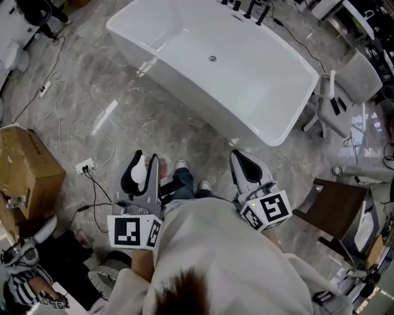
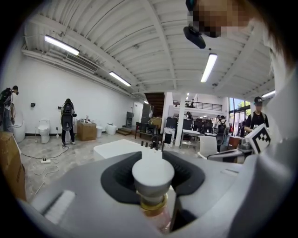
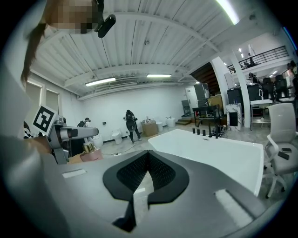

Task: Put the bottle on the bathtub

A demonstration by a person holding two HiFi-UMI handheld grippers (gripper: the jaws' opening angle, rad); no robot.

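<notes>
Grips white-capped bottle (image 2: pixel 153 181) in left tool (image 1: pixel 146 160), holds right tool (image 3: pixel 148 157) pinched shut, empty, facing white bathtub (image 1: pixel 258 80) ahead.

no legible text, no brands, no numbers in view

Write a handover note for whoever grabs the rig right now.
Left hand-held gripper: shut on the bottle, which is carried off the floor with its white cap up.
Right hand-held gripper: jaws together, nothing in them.
Bathtub: on the floor ahead of the person, not yet within reach. The taps are at its far end.
Done: the bottle is picked up.
Left: walk up to the tub, set the bottle on it (the flat rim looks like the likely spot), open the left jaws and back away.
</notes>
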